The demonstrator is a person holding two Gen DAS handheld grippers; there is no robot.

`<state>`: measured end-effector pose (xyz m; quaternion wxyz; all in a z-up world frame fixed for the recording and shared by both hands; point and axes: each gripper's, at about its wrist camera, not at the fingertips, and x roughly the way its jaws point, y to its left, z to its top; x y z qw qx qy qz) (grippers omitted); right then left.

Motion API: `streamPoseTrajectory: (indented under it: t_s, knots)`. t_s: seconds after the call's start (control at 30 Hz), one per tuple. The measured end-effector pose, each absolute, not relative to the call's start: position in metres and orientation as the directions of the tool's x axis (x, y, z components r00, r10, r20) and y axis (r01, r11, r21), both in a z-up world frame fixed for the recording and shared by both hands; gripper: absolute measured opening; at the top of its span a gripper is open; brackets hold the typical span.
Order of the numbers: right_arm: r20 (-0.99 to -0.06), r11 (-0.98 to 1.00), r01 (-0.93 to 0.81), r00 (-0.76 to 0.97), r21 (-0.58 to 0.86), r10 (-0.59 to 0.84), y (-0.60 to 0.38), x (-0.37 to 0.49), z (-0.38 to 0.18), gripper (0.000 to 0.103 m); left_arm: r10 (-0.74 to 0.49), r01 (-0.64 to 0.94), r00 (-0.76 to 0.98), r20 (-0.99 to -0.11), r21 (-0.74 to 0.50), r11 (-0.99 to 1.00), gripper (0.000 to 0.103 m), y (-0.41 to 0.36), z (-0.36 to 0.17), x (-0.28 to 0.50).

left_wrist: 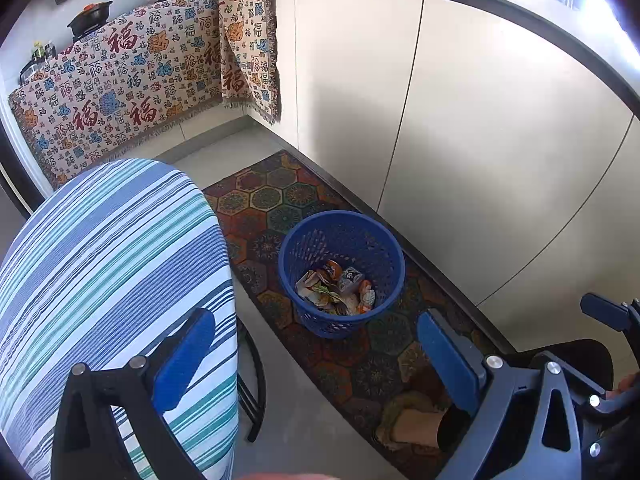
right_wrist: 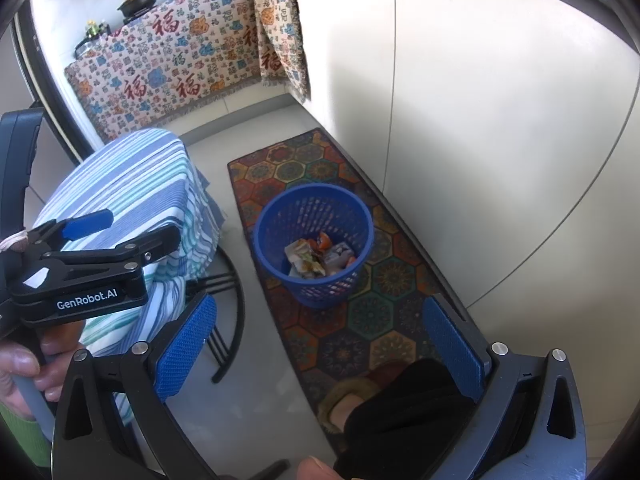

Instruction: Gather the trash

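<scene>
A blue plastic mesh basket (left_wrist: 352,240) stands on a patterned floor mat; it holds crumpled wrappers and packets (left_wrist: 336,288). It also shows in the right wrist view (right_wrist: 276,216) with the same trash (right_wrist: 316,256) inside. My left gripper (left_wrist: 316,364) is open and empty, held above the floor near the basket, its left finger over the striped table. My right gripper (right_wrist: 320,352) is open and empty, above the mat short of the basket. The left gripper's body (right_wrist: 92,264) shows at the left of the right wrist view.
A round table with a striped blue cloth (left_wrist: 112,280) stands left of the basket on black legs. White cabinet doors (left_wrist: 480,140) run along the right. A patterned cloth (left_wrist: 120,92) hangs over the far counter with pans on top. A slippered foot (right_wrist: 352,400) is on the mat.
</scene>
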<state>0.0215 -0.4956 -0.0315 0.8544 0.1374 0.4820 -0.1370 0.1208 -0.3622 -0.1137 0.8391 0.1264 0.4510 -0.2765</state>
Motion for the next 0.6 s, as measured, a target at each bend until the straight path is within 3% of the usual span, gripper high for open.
streamPoseTrajectory:
  t_s: [0.6]
  knots:
    - [-0.874,0.919,0.381,0.476,0.101,-0.101,-0.4994,0.0213,-0.0382,0.103,-0.362,0.595,0.440,-0.822,-0.036,0.803,0.103,-0.3610,-0.1143,0.1152]
